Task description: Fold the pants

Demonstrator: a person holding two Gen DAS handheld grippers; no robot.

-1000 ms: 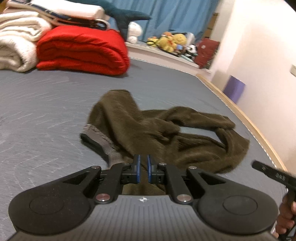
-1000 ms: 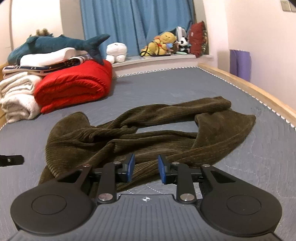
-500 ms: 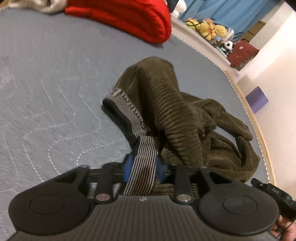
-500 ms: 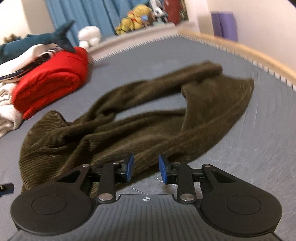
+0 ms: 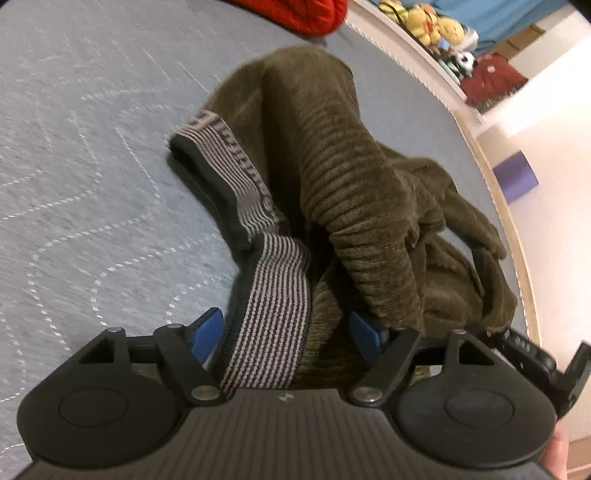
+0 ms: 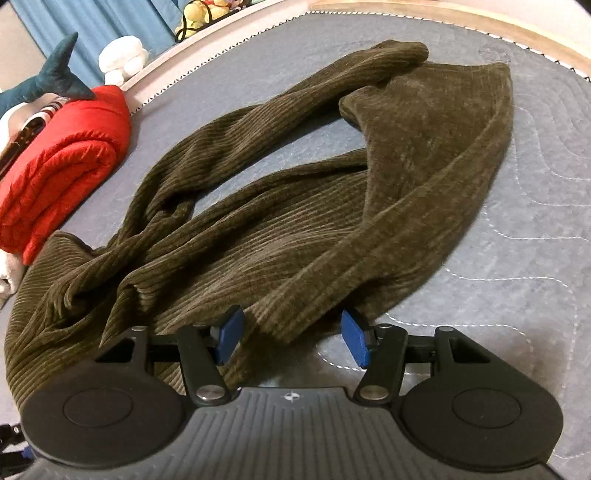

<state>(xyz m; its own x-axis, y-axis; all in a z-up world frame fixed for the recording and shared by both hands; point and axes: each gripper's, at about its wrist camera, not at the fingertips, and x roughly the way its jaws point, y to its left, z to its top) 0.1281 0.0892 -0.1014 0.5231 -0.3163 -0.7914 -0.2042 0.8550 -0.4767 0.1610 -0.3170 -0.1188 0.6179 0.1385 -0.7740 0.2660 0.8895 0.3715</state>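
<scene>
Olive corduroy pants [image 5: 354, 177] lie crumpled on the grey quilted mattress [image 5: 74, 177]. Their striped grey waistband [image 5: 236, 173] curls toward me. My left gripper [image 5: 284, 336] is open wide, and the waistband and some corduroy lie between its blue pads [image 5: 207, 332]. In the right wrist view the pants [image 6: 295, 206] spread out with both legs twisted. My right gripper [image 6: 291, 336] is open, low over the near edge of a pant leg, and the cloth edge lies between its fingers.
A folded red blanket [image 6: 62, 166] lies at the far left, with a plush shark [image 6: 48, 81] and white towels beside it. Stuffed toys [image 5: 436, 22] sit on a ledge. The wooden bed edge [image 6: 480, 22] runs along the right side, near a purple mat [image 5: 515, 177].
Both grippers have dropped and tipped down toward the pants. My left gripper went from nearly closed to wide open around the waistband. My right gripper opened wider at the leg edge.
</scene>
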